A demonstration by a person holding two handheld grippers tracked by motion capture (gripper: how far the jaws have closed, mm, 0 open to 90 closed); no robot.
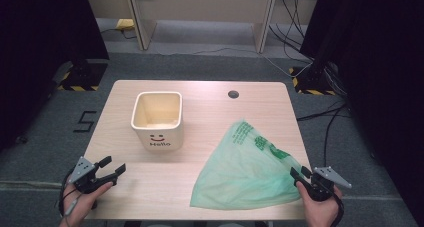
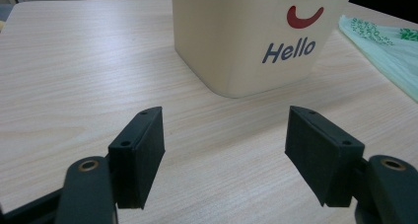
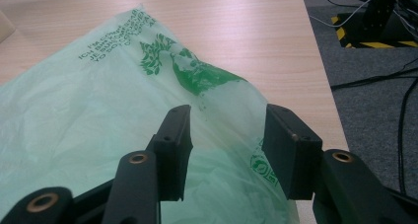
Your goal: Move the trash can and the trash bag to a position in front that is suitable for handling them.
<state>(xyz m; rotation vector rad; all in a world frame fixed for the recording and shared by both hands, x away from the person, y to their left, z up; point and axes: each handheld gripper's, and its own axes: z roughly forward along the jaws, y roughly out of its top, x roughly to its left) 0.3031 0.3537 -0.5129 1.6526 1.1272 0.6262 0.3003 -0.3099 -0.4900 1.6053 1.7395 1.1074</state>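
Two claws at the near edge of the counter (image 1: 200,94). The right claw (image 3: 224,135), jaws parted and holding nothing, straddles the near right corner of a thin green plastic bag (image 1: 245,169) lying flat on the counter's right half. The left claw (image 2: 224,150) gapes wide before the cream "Hello" bin (image 1: 157,118). The bag is probably light, limp and slippery; pinching its corner or edge seems best.

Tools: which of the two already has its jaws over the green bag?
The right tool. Its open jaws straddle the edge of the green plastic bag, while the left tool sits open over bare table, facing the cream "Hello" bin.
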